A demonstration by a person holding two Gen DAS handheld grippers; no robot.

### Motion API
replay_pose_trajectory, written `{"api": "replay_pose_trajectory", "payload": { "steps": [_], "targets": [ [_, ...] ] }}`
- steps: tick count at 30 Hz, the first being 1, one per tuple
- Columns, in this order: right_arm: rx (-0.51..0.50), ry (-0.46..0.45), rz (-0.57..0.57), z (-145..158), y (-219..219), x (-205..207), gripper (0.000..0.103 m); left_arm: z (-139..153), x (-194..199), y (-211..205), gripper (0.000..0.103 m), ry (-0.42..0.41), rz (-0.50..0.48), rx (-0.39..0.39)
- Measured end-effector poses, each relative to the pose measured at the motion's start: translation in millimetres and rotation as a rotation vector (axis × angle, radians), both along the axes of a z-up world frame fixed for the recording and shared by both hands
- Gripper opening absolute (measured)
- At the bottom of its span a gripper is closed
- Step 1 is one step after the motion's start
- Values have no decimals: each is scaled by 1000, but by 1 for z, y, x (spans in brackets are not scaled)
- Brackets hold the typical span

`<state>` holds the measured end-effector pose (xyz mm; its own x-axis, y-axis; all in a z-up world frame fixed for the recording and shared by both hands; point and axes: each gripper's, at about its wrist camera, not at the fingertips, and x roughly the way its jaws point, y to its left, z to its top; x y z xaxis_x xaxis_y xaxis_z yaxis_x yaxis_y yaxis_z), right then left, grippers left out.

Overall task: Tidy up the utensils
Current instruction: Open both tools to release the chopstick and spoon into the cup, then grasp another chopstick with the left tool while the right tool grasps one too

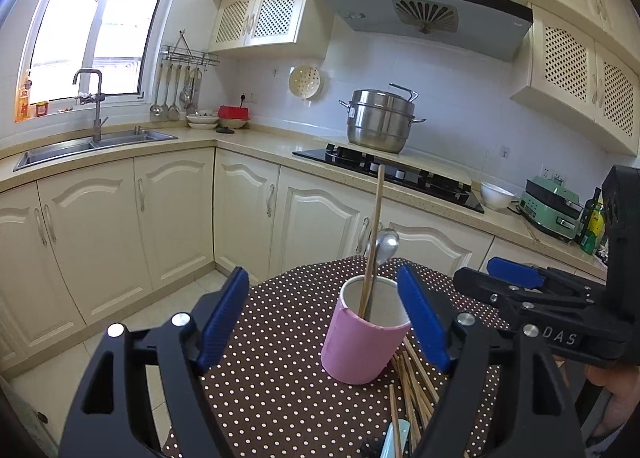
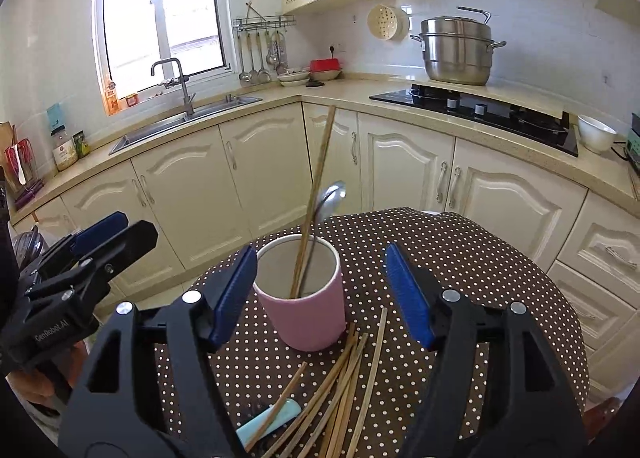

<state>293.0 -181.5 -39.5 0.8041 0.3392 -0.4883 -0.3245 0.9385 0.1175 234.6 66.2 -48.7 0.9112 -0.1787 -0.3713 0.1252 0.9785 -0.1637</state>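
A pink cup [image 1: 358, 350] [image 2: 308, 316] stands on the dotted table. It holds a wooden chopstick [image 1: 374, 234] [image 2: 316, 186] and a metal spoon [image 1: 387, 244] [image 2: 330, 198], both leaning. Several loose chopsticks [image 1: 414, 386] [image 2: 344, 382] lie on the cloth in front of the cup, beside a light blue utensil [image 2: 268, 420]. My left gripper [image 1: 324, 322] is open and empty, its pads either side of the cup. My right gripper [image 2: 322, 294] is open and empty, above the loose chopsticks. Each gripper shows in the other's view: the right one [image 1: 516, 282] and the left one [image 2: 100, 234].
The round table has a brown polka-dot cloth [image 1: 280, 378] [image 2: 460, 258]. Cream cabinets run behind it, with a sink [image 1: 92, 146], a black hob [image 1: 392, 174] with a steel pot [image 1: 380, 120], and a white bowl [image 1: 496, 194].
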Motion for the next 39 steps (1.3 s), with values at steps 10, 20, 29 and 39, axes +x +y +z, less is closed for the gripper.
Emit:
{"api": "replay_pose_trajectory", "payload": {
  "steps": [10, 20, 29, 39],
  "targets": [
    [11, 37, -26, -20, -31, -28, 68, -34, 0, -13, 75, 265, -116, -17],
    [28, 157, -50, -72, -59, -40, 68, -95, 14, -56, 75, 549, -269, -7],
    [45, 224, -64, -97, -76, -45, 68, -138, 42, -74, 51, 702, -260, -27],
    [46, 264, -53, -110, -78, -41, 68, -138, 54, -74, 9, 696, -268, -35]
  ]
}}
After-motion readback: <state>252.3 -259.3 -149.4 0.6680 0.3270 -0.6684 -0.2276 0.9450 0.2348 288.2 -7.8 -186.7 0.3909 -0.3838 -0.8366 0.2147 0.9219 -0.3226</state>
